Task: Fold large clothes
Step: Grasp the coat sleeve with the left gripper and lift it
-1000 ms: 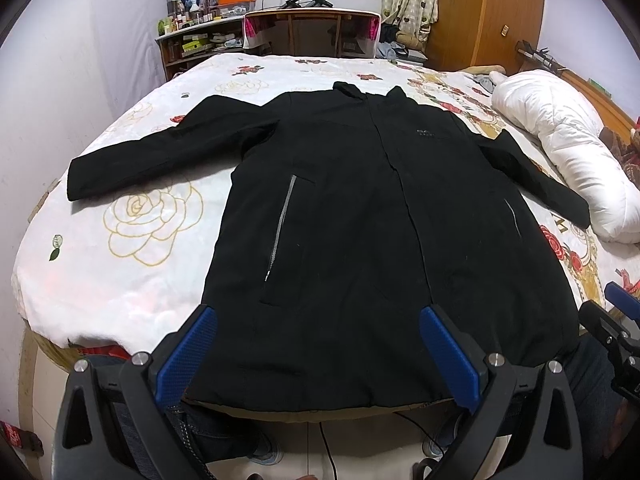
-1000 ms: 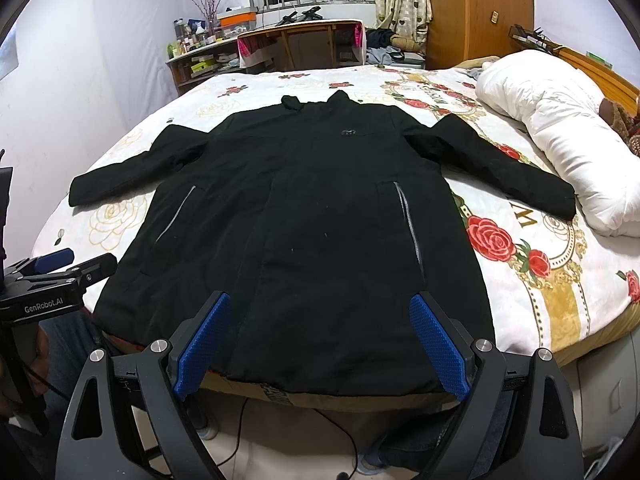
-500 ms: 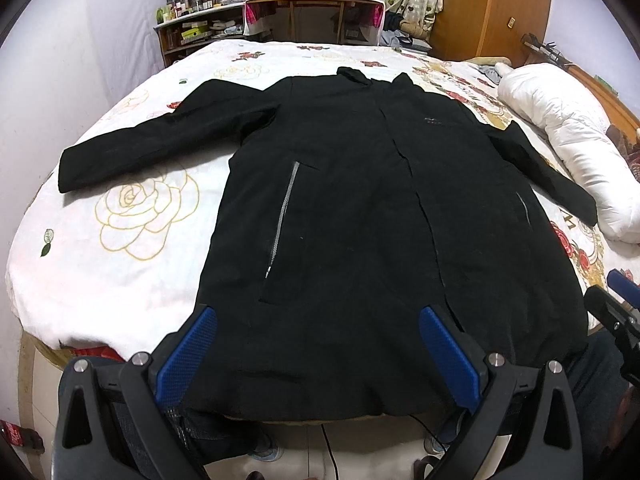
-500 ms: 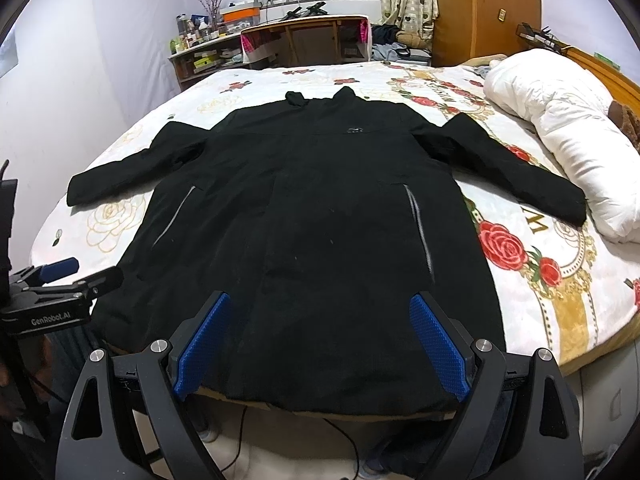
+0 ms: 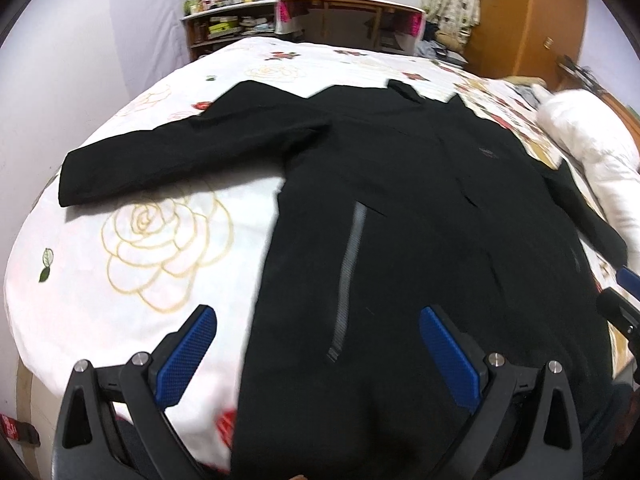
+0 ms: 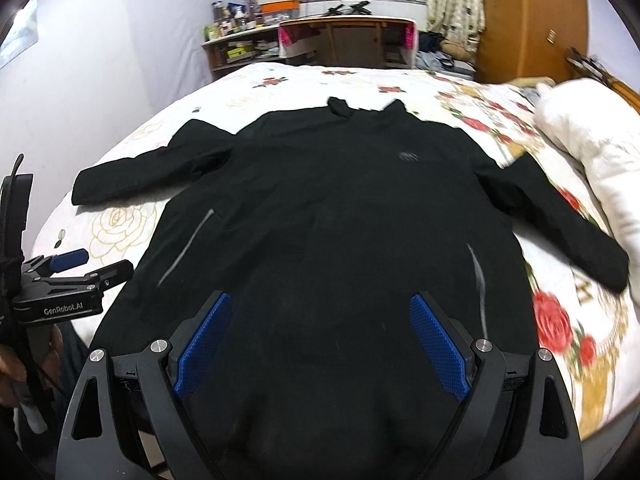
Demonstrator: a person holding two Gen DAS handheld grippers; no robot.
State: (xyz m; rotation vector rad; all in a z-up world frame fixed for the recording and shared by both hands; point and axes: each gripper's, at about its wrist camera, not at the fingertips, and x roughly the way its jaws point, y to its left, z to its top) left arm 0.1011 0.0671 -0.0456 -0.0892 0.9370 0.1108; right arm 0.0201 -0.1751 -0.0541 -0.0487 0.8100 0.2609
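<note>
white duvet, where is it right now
The rolled white duvet lies along the bed's right edge, just beyond the black coat's right sleeve, in both views.

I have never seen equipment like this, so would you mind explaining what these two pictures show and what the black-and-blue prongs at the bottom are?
There is no robot here: a person holds a hand-held gripper in each hand, and each gripper carries a wide-angle camera looking forward along its two fingers. One picture comes from the left gripper, the other from the right gripper. The blue-padded prongs are the fingers; both pairs stand wide apart and hold nothing.

Ahead lies a bed with a flowered sheet. A long black coat is spread flat on it, front up, sleeves out to the sides. A white duvet is bunched at the right. In the right gripper's picture the left gripper also shows, at the left edge.
</note>
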